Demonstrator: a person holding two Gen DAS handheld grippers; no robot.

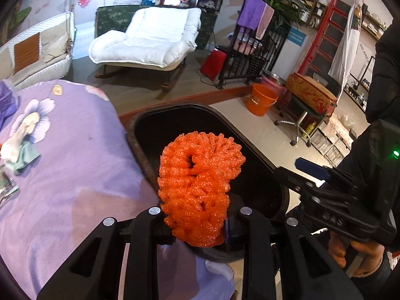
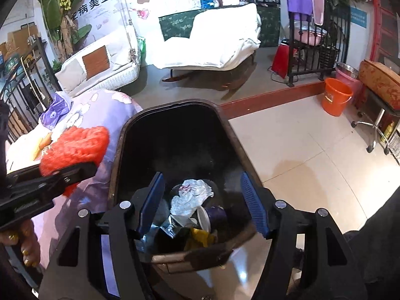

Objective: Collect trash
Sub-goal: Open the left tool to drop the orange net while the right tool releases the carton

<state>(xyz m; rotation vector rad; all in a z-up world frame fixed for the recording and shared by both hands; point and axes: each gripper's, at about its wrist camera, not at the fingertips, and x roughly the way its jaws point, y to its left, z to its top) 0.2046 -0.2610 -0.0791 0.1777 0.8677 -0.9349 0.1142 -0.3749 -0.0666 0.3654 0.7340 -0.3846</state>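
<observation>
Both tongs hover over the bin (image 2: 120, 150): left tongs (image 1: 197, 221) clench an orange net (image 1: 200, 182) hiding their pads, right tongs (image 2: 203, 206) gape.

Left gripper (image 1: 197, 221): matte black linkage arms with triangular cut-outs, joined by round silver pivot screws. Right gripper (image 2: 201, 206): the same black frame and silver screws, with ribbed blue pads (image 2: 252, 203) lining its fingers and a small green indicator light on its body. Both hands show bare skin below black sleeves; the left hand (image 2: 23, 246) has gold-painted nails.
</observation>
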